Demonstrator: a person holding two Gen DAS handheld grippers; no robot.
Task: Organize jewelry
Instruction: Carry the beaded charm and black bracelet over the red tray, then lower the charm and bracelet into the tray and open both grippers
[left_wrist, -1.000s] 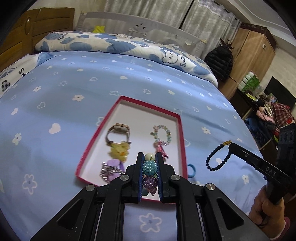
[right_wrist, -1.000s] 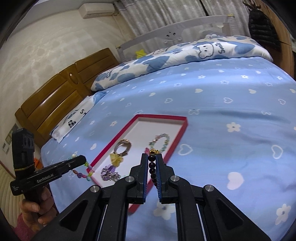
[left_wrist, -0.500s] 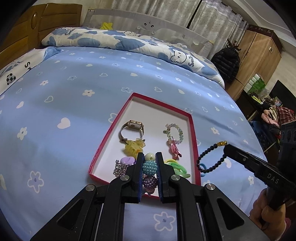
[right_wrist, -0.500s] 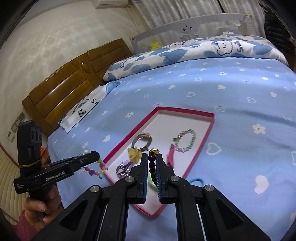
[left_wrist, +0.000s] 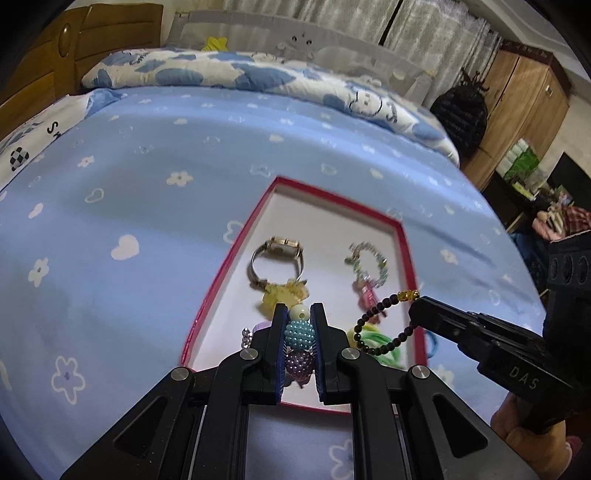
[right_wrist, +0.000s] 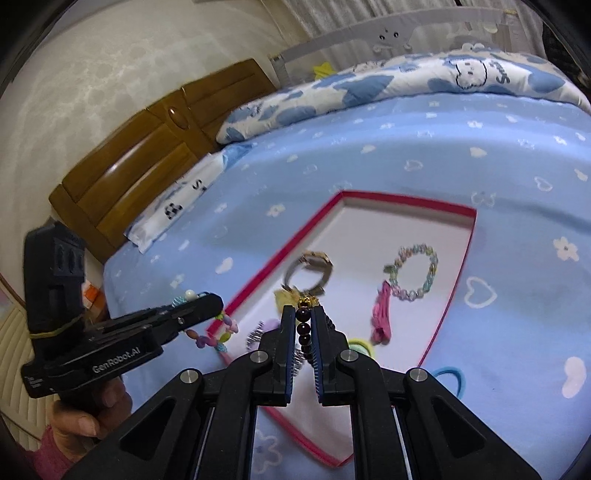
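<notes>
Left gripper (left_wrist: 300, 334) clamped on a chunky bracelet of pearl-cluster beads (left_wrist: 300, 332), teal above purple, held above the near end of the red-rimmed tray (left_wrist: 236, 251) that lies on the blue bedsheet (left_wrist: 147, 206). Right gripper (right_wrist: 303, 326) pinched narrow on a dark beaded bracelet (left_wrist: 384, 325) with a gold charm, its loop hanging free above the tray's near right corner. In the tray: a wristwatch (left_wrist: 277, 254), a yellow hair clip (left_wrist: 284, 291), a pastel bead bracelet (right_wrist: 415, 271) with a pink tassel, green hair ties (left_wrist: 380, 341); a blue hair tie (right_wrist: 448, 376) lies just outside the rim. Risks: the swinging dark loop may snag the rim or drop outside it; either bracelet, released here, may land on the items crowding the near end and tangle with them
</notes>
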